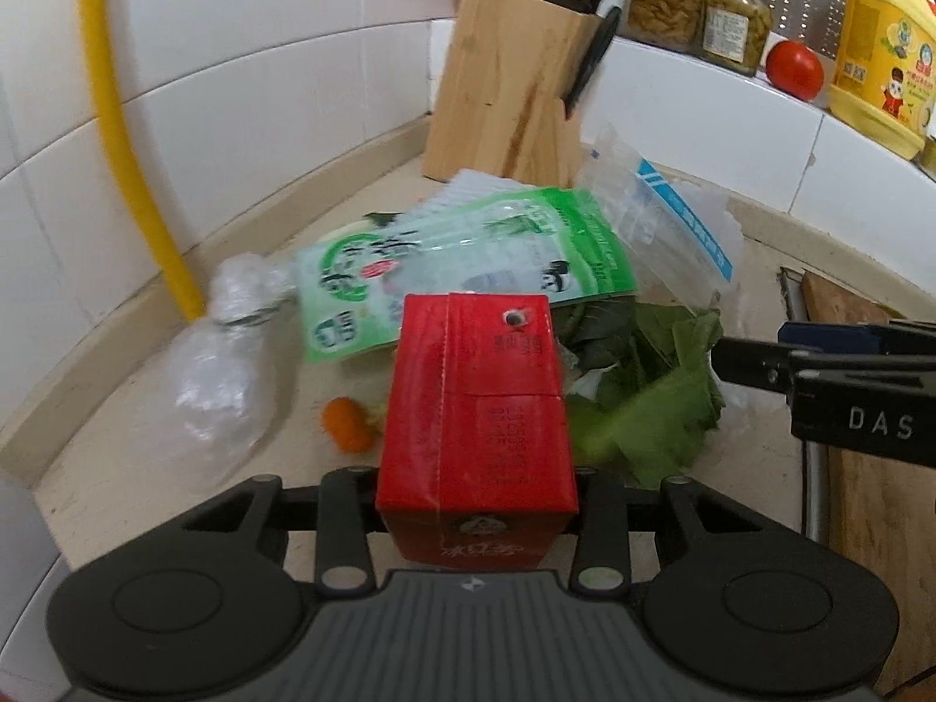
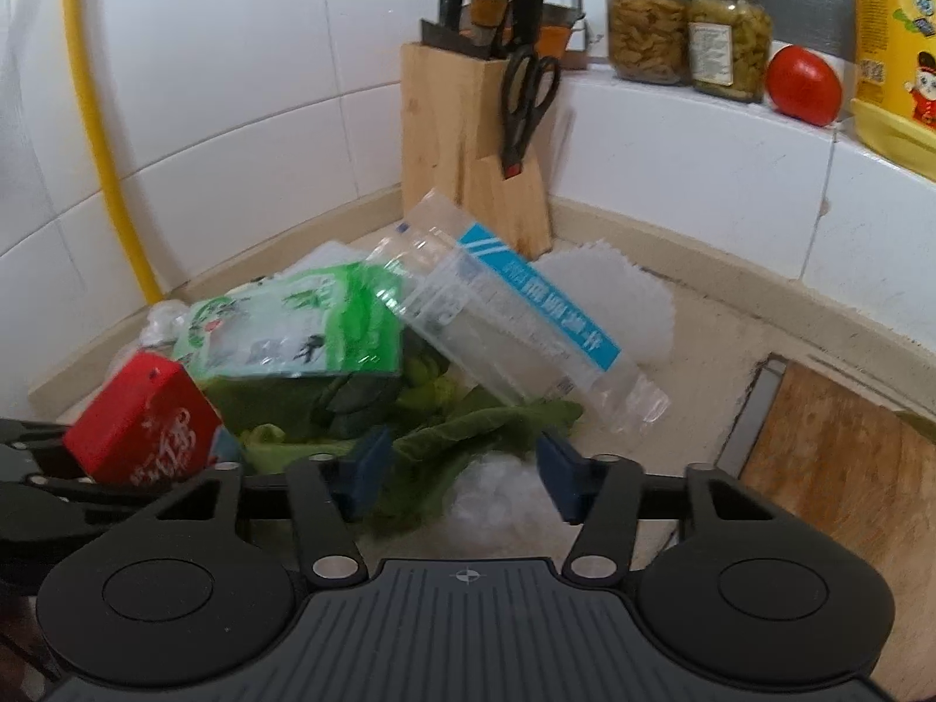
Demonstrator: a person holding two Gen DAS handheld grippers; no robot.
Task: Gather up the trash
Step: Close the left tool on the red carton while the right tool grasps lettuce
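A: Where does the trash sit, and what do the tools hold?

B: The pile lies in the corner of a counter [image 2: 702,351], against white tiles. The left gripper [image 1: 477,485] is clamped on a red carton [image 1: 477,403], which fills the space between its jaws. The right gripper [image 2: 462,468] stands parted over green leaves [image 2: 468,427] and a bit of clear film. Its blue pads [image 2: 365,462] flank the leaves, but I see no squeeze, so it holds nothing.

A: What might go wrong?

B: As I judge it, the carton could slip or crumple, being smooth, probably empty, and held only near its base. The leaves are limp and layered, so a pinch may lift only some and scatter the rest. The two tools work close together and could knock each other. The green bag [image 2: 292,327] and the clear blue-striped bag [image 2: 515,327] rest on the heap and might slide if it shifts.

A: Counts, please.

B: One carton. Two printed bags. One crushed clear bottle [image 1: 225,368]. One small orange scrap [image 1: 348,424]. One heap of leaves, too tangled to count. Behind: one knife block [image 2: 468,152], one pair of scissors [image 2: 526,99], two jars [image 2: 646,26], one tomato [image 2: 802,85], one yellow jug [image 2: 895,52], one yellow pipe [image 2: 99,128].
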